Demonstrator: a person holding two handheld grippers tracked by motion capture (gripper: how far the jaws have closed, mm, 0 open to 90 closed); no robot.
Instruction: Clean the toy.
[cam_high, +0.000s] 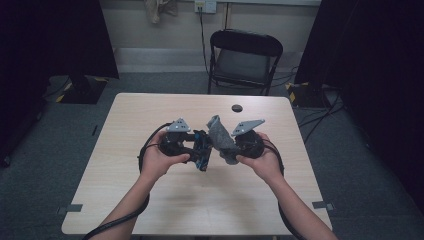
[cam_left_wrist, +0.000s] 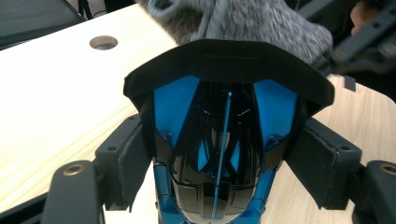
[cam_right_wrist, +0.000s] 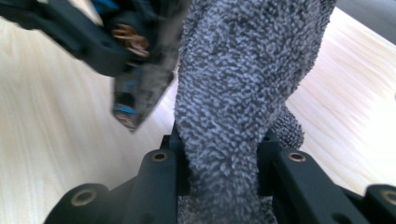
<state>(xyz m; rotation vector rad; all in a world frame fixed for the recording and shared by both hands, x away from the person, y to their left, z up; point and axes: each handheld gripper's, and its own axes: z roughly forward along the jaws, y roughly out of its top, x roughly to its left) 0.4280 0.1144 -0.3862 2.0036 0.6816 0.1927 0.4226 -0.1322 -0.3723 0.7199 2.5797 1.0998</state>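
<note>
Above the middle of the table, my left gripper (cam_high: 199, 146) is shut on a glossy black and blue computer mouse (cam_high: 202, 152). In the left gripper view its pads (cam_left_wrist: 133, 161) press on both sides of the mouse (cam_left_wrist: 219, 140). My right gripper (cam_high: 228, 146) is shut on a grey fuzzy cloth (cam_high: 218, 131). The cloth (cam_right_wrist: 233, 84) rises between the jaws of the right gripper (cam_right_wrist: 222, 170) and touches the mouse (cam_right_wrist: 135, 93), which is blurred. The cloth (cam_left_wrist: 252, 21) lies against the mouse's far end.
The light wooden table (cam_high: 150, 200) has a round hole (cam_high: 237, 108) near its far edge. A black folding chair (cam_high: 245, 60) stands behind the table. Dark curtains hang at both sides, and cables run across the floor at the right.
</note>
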